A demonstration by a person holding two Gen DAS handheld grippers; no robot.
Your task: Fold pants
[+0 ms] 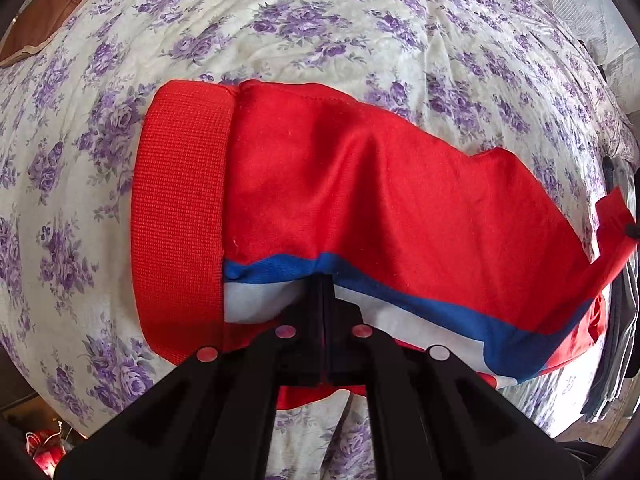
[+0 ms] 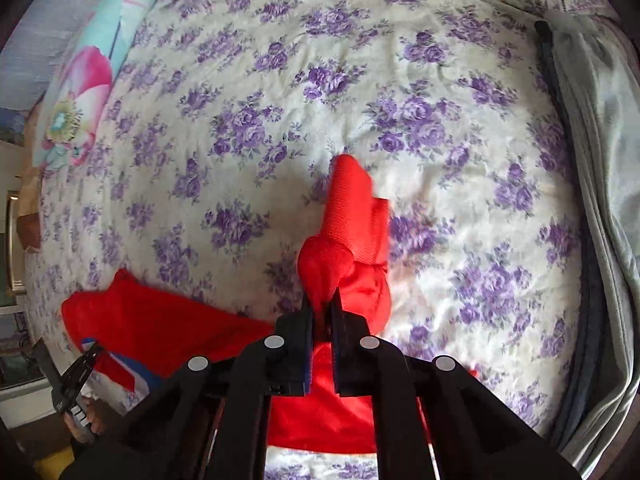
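Floral bedsheet (image 1: 360, 40), flower pillow (image 2: 92, 80), grey blanket (image 2: 592, 160) beside gripped red pants (image 1: 360, 184)

The pants (image 1: 360, 184) are bright red with a blue stripe (image 1: 400, 284) and a white stripe (image 1: 256, 300) down the side seam. A wide ribbed red band (image 1: 182, 216) ends one side. They lie partly lifted off the bed (image 1: 320, 32), draped and creased. In the right wrist view a ribbed cuff (image 2: 352, 216) stands bunched upward.
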